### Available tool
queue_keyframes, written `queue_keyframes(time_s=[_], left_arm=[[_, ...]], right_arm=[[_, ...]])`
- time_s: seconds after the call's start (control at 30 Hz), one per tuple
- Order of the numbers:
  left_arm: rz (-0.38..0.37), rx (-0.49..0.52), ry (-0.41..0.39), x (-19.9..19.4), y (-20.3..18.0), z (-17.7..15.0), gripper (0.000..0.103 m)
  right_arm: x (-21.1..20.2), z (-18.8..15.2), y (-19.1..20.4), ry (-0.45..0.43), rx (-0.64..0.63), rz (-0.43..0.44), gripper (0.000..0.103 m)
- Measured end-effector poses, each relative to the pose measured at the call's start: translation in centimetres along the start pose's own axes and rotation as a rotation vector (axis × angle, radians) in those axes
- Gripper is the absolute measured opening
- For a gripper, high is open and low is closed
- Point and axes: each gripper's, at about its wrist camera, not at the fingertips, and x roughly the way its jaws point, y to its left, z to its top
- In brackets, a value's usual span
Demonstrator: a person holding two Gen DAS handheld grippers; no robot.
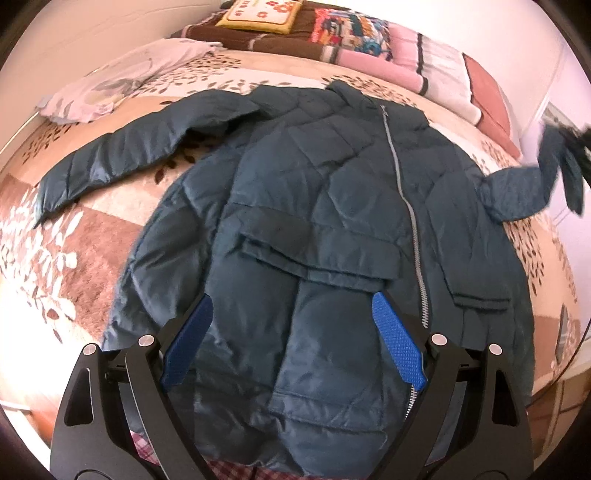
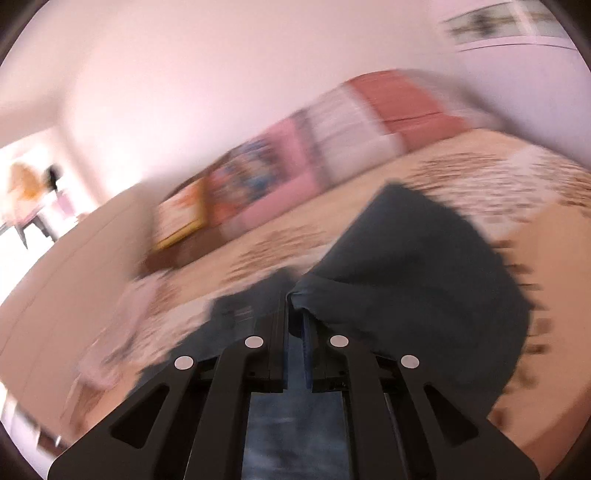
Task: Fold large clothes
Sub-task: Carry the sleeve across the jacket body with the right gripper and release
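A dark teal quilted jacket (image 1: 314, 206) lies face up on the bed, zipper (image 1: 406, 206) closed, its left sleeve (image 1: 122, 155) stretched out flat to the left. My left gripper (image 1: 291, 314) hovers open above the jacket's lower front, blue pads (image 1: 397, 339) wide apart with nothing between them. The right sleeve (image 1: 524, 188) is lifted off the bed at the far right, its cuff held by my right gripper (image 1: 580, 136). In the blurred right wrist view, my right gripper (image 2: 295, 306) is shut on the teal sleeve fabric (image 2: 424, 280), which hangs from the fingers.
The bed has a beige leaf-patterned cover (image 1: 74, 258). A pale folded garment (image 1: 122, 85) lies at the back left. Pillows and folded blankets (image 1: 369, 33) line the wall behind the jacket. A plaid cloth (image 1: 229, 469) shows under the jacket's hem.
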Motion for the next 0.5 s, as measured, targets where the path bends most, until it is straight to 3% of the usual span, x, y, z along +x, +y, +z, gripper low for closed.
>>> queue_keyframes(time_s=[0.13,0.27,0.37,0.5], left_arm=[[-0.001,-0.042,-0.008,-0.2,2.1,-0.1,0.087],[0.005,-0.086,-0.007,-0.1,4.0,-0.2,0.087],[0.009,-0.111,-0.005,0.1,5.1,-0.2,0.087],[0.016,-0.118,-0.006,0.3,5.7,-0.1,0.087]], right_arm=[[5.5,-3.8,6.4,0.140,-0.083,0.096,0.007],[11.7,-9.2,9.5,0.301,-0.146,0.060,0.007],[15.8,-13.1,8.6,0.444,-0.130,-0.016,0.007],[17.6,-16.0,6.7,0.612,-0.023,-0.007,0.014]])
